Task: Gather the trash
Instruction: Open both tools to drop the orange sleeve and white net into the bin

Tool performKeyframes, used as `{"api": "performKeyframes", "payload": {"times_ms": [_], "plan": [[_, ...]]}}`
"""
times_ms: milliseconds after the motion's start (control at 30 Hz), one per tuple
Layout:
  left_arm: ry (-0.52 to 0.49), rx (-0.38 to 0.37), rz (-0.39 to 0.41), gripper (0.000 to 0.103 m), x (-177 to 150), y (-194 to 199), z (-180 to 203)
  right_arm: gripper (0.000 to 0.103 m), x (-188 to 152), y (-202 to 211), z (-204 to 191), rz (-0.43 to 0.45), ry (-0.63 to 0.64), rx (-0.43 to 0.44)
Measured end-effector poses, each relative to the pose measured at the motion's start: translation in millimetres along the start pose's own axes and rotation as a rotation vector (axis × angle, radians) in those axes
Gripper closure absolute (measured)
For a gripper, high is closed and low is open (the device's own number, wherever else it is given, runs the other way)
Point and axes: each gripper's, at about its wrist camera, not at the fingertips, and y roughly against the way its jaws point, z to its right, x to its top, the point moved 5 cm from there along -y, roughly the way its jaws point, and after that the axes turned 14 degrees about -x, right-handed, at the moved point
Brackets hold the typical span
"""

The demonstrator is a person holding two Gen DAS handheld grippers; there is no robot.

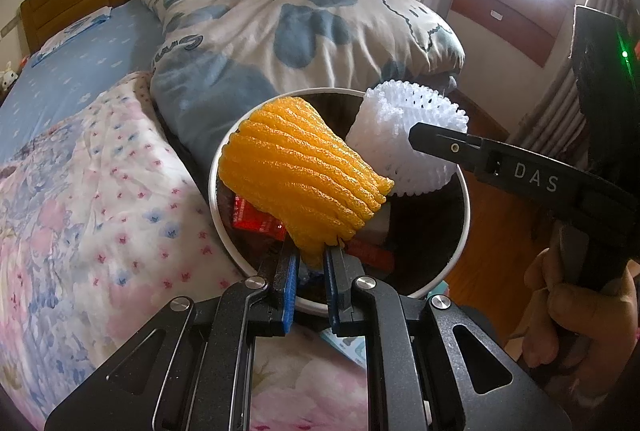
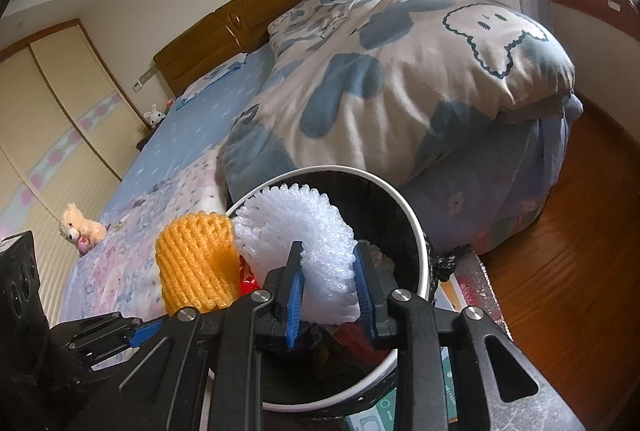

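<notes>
Right now my two grippers sit close together over the trash bin [image 1: 460, 231], which stands tight against the bed [image 1: 100, 191] on its left, with the folded duvet [image 1: 300, 23] just behind its rim. Wooden floor [image 2: 568, 271] lies open to the right. My left gripper [image 1: 312, 267] is clenched on the narrow end of the orange foam net [image 1: 296, 167], which hangs above the bin's mouth over red wrappers [image 1: 256, 219] inside. My right gripper [image 2: 329, 295] grasps the white foam net [image 2: 304, 231] between blue pads [image 2: 295, 295], jaws moderately apart, above the bin. Both nets nearly touch.
</notes>
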Motion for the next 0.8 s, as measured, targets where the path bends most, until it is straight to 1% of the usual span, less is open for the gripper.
{"api": "performKeyframes", "payload": {"times_ms": [300,433,467,500,533,567,600,667,767,800], "plan": [[0.008,-0.011,-0.009,0.091,0,0,-4,0.075,-1,-4,0,-0.015,0.001,0.002],[0.004,-0.012,-0.005,0.090,1,2,-4,0.068,0,-5,1,-0.019,-0.004,0.004],[0.001,-0.009,-0.006,0.088,1,3,-4,0.066,1,-5,1,-0.020,-0.005,0.004],[-0.001,-0.008,-0.004,0.085,2,4,-5,0.063,1,-5,1,-0.019,-0.006,0.002],[0.001,-0.005,-0.002,0.081,2,5,-5,0.058,1,-5,1,-0.018,-0.009,0.003],[0.003,-0.001,-0.001,0.072,2,6,-6,0.054,2,-4,1,-0.015,-0.011,0.004],[0.007,0.003,0.008,0.064,2,9,-7,0.053,2,-3,1,-0.013,-0.012,0.002],[0.014,0.008,0.018,0.058,2,12,-9,0.048,3,-1,2,-0.009,-0.018,-0.001],[0.033,0.006,0.031,0.056,0,19,-13,0.043,4,2,4,0.000,-0.027,-0.004],[0.038,0.005,0.038,0.053,-2,22,-14,0.043,5,3,4,0.003,-0.029,-0.004]]}}
